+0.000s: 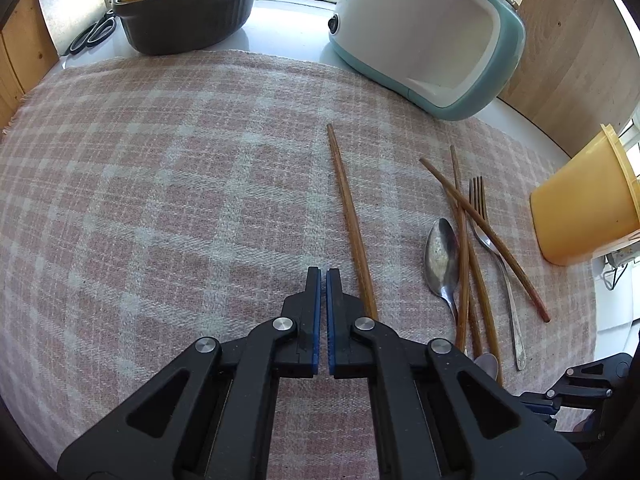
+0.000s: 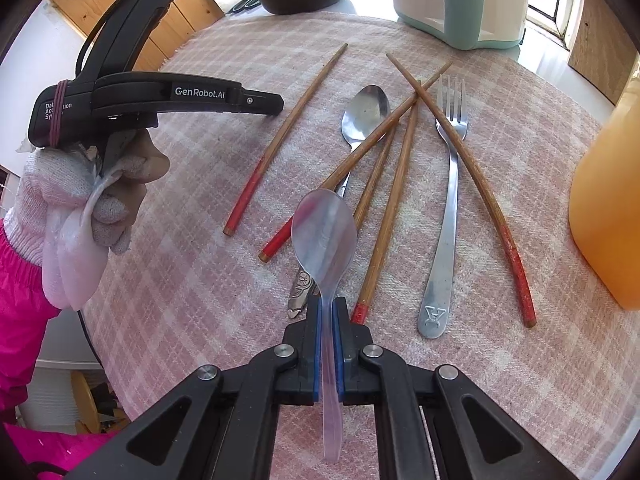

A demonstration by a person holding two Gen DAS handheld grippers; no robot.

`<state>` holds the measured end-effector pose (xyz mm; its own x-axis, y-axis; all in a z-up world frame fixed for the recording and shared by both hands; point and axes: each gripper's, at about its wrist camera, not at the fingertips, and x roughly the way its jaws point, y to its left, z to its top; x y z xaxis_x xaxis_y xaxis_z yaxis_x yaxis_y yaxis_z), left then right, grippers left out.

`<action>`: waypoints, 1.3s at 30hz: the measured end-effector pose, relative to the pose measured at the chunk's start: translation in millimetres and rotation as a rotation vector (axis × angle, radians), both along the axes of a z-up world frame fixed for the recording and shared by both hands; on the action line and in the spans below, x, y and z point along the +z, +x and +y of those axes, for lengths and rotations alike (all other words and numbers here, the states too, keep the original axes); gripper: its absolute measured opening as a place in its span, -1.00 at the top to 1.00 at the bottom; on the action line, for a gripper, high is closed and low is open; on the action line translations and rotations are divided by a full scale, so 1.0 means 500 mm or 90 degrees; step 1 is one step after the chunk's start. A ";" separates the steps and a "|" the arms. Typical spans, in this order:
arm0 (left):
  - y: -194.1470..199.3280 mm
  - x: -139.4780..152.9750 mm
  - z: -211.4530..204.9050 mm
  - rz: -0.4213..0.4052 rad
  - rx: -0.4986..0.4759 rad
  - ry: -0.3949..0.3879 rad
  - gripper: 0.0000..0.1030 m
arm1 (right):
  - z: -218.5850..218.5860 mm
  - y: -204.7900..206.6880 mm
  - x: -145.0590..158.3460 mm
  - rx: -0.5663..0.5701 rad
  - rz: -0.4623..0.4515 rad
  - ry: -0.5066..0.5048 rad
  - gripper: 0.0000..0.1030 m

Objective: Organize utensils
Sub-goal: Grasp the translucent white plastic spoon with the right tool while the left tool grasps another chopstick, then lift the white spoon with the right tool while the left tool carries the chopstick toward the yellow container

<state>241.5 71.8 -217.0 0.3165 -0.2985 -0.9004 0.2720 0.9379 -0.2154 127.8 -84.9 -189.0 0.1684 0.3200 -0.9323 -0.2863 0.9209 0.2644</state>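
Now the right gripper (image 2: 328, 304) is clamped on the clear plastic spoon (image 2: 324, 232), low centre of frame, above the chopsticks (image 2: 400, 184) and fork (image 2: 448, 200) on the checked cloth (image 2: 200, 280). Left gripper (image 1: 323, 276) is closed on nothing, yellow cup (image 1: 580, 208) far right.

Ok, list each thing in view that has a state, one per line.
left hand-held gripper: shut, empty
right hand-held gripper: shut on clear plastic spoon
metal spoon: lying flat, chopsticks across its handle
fork: lying flat, a chopstick across it
lone chopstick: lying apart from the pile
dark pot: yellow lid on
orange cup: upright
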 end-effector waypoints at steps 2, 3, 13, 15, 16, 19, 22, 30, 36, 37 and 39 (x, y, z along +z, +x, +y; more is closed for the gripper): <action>-0.001 0.007 -0.001 -0.001 0.001 -0.005 1.00 | 0.005 0.000 -0.001 -0.001 0.002 0.000 0.94; 0.008 0.006 -0.007 0.004 0.002 -0.012 1.00 | 0.005 -0.001 -0.001 -0.002 0.003 0.000 0.92; 0.028 -0.003 -0.085 -0.016 -0.032 0.078 0.61 | 0.003 -0.005 0.000 0.004 0.006 -0.005 0.91; 0.032 -0.004 -0.092 -0.030 -0.035 0.093 0.84 | 0.001 -0.003 -0.001 0.004 0.010 0.001 0.91; 0.034 -0.004 -0.091 -0.029 -0.036 0.090 0.87 | 0.001 -0.003 -0.002 0.005 0.010 0.002 0.91; 0.038 -0.003 -0.071 -0.012 -0.016 0.057 0.93 | -0.003 -0.005 -0.002 0.004 0.011 0.012 0.94; 0.032 0.006 -0.046 -0.013 0.001 0.036 0.93 | -0.006 -0.015 0.004 0.004 0.002 0.019 0.94; -0.025 0.064 0.004 -0.045 0.040 -0.010 0.93 | -0.031 -0.038 0.042 -0.005 -0.040 0.036 0.95; -0.068 0.134 0.007 -0.082 0.062 -0.043 0.93 | -0.060 -0.060 0.094 -0.012 -0.082 0.052 0.95; -0.076 0.148 0.003 -0.091 0.064 -0.047 0.93 | -0.062 -0.065 0.106 -0.012 -0.091 0.054 0.95; -0.094 0.178 -0.005 -0.107 0.068 -0.059 0.93 | -0.073 -0.075 0.125 -0.011 -0.105 0.059 0.95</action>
